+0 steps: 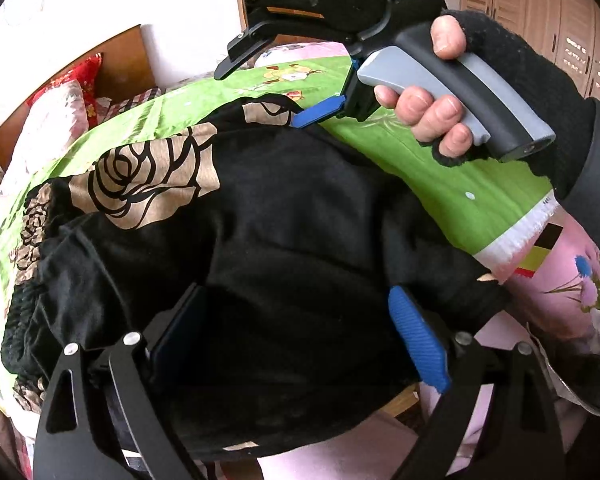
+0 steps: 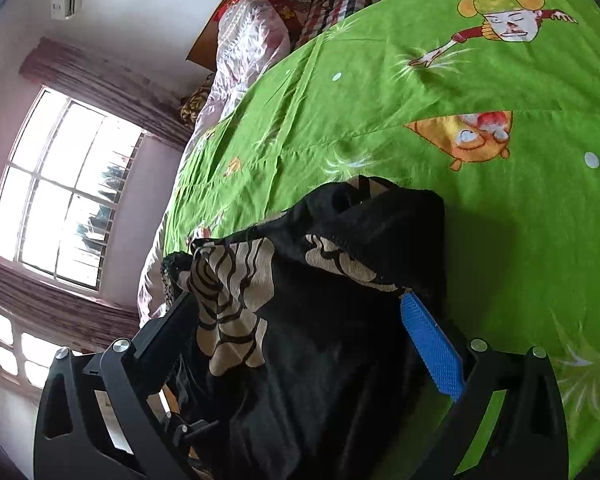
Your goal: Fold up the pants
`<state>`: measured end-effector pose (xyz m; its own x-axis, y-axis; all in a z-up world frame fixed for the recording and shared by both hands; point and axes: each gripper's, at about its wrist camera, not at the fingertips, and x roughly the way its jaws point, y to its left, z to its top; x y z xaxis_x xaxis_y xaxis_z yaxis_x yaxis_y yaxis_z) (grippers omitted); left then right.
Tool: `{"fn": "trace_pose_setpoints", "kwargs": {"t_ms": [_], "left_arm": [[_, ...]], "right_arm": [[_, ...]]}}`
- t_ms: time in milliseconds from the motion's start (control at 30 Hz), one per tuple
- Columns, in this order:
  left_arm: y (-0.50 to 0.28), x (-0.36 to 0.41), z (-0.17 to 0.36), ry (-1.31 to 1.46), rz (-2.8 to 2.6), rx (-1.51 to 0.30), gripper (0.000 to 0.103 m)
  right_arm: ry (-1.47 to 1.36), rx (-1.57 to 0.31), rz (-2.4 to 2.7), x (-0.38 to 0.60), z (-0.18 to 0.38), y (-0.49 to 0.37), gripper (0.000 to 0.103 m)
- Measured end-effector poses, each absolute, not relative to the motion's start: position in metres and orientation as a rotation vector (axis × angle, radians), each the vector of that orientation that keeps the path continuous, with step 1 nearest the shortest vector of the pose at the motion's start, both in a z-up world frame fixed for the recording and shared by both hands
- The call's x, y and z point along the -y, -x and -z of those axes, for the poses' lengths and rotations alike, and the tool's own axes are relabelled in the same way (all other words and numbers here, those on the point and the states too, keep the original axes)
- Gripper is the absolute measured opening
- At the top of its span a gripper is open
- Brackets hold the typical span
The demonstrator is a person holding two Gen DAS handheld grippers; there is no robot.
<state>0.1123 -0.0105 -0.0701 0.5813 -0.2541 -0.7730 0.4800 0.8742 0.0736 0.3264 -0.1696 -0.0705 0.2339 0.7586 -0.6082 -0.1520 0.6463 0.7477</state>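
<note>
The left tool (image 1: pixel 296 336) points down over the pants (image 1: pixel 260 216), its fingers wide apart with black cloth between them, nothing pinched; the right tool (image 2: pixel 300 340), held in a gloved hand (image 1: pixel 480 92), likewise stands wide over bunched cloth; the pants lie on the bed's green sheet (image 2: pixel 440 128); pillows (image 2: pixel 252 40) sit by the headboard (image 1: pixel 116 64); a window (image 2: pixel 60 188) lights the wall.

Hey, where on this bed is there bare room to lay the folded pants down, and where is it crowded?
The green cartoon blanket lies bare beyond the black rose-print pants, between them and the pillows at the headboard. It is crowded at the near edge, where both the left gripper and right gripper sit around the fabric.
</note>
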Motion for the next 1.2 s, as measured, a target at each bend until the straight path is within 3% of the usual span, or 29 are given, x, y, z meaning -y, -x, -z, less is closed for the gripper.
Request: {"fn": "trace_pose_setpoints", "kwargs": {"t_ms": [300,467,667,833,1200], "left_arm": [[-0.108,0.011,0.070,-0.307,0.422,-0.845,0.092],[-0.106,0.012,0.068,-0.325,0.413,-0.847,0.092],[-0.100,0.027,0.023,-0.309,0.441,-0.748,0.092],[-0.136,0.061,0.058,-0.430,0.414,-0.875,0.091],[-0.096,0.053,0.065,-0.402,0.534,-0.853,0.088]], "right_arm": [[-0.582,-1.127,-0.813,0.140,0.044,-0.290,0.099],[-0.501,-1.192,-0.766,0.131,0.061,-0.299,0.098],[-0.557,-1.201,-0.778,0.141,0.065,-0.302,0.098],[-0.607,-1.209,-0.788,0.143,0.065,-0.305,0.098],[-0.662,-1.169,-0.777,0.154,0.060,-0.302,0.099]]}}
